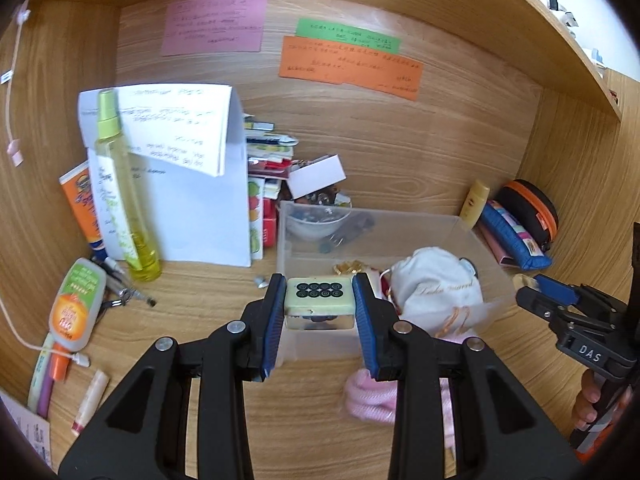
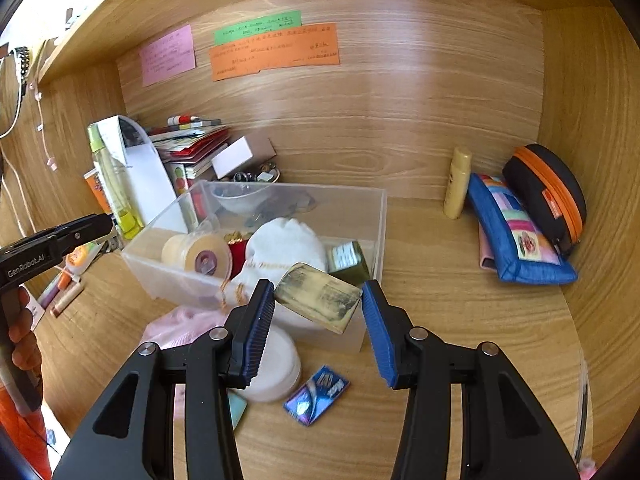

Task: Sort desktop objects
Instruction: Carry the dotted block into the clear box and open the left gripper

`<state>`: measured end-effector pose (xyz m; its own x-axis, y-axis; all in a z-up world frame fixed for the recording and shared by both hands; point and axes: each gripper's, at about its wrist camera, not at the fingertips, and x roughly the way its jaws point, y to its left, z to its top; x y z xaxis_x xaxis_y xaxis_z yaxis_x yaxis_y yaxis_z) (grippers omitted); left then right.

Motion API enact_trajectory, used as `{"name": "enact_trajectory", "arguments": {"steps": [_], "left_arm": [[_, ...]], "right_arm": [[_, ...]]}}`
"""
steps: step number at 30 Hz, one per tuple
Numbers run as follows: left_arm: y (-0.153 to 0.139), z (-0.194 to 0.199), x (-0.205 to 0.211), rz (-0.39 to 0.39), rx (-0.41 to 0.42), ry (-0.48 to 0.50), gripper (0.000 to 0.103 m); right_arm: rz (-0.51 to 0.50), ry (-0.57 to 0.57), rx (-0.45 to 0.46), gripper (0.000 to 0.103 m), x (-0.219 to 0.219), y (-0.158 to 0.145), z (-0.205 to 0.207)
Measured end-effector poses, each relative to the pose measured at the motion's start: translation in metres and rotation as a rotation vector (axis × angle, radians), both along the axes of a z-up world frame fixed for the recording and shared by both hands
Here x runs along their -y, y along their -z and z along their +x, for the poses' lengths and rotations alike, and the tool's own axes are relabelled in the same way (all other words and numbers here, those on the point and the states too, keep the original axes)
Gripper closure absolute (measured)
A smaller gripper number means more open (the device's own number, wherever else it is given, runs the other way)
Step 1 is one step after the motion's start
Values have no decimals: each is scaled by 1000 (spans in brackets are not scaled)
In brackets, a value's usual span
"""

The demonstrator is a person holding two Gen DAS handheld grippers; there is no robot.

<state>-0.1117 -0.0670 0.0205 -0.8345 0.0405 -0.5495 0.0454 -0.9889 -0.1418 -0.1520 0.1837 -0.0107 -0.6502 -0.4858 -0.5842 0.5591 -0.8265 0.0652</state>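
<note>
My left gripper (image 1: 319,300) is shut on a pale green tile with black dots (image 1: 319,297), held over the near rim of the clear plastic box (image 1: 472,236). My right gripper (image 2: 318,312) is open; a worn yellowish block (image 2: 320,298) is blurred and tilted between its fingers, touching only the left pad, above the box's near wall (image 2: 256,296). Inside the box lie a white drawstring pouch (image 2: 286,246), a tape roll (image 2: 202,256), a green packet (image 2: 348,260) and a small bowl (image 1: 318,222).
A pink cloth (image 1: 370,398), white round jar (image 2: 276,368) and blue gum pack (image 2: 318,394) lie before the box. Spray bottle (image 1: 124,192), papers, tubes and pens stand left. Yellow bottle (image 2: 458,184), blue pouch (image 2: 520,232) and black-orange case (image 2: 548,196) sit right.
</note>
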Motion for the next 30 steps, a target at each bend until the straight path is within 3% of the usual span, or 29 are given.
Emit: {"name": "enact_trajectory", "arguments": {"steps": [19,30], "left_arm": [[-2,-90,-11,-39,57,-1,70],[32,-112,-10,-67,127,-4,70]], "right_arm": [[42,-30,-50,61,37,-26,-77],[100,-22,60,61,46,20,-106]]}}
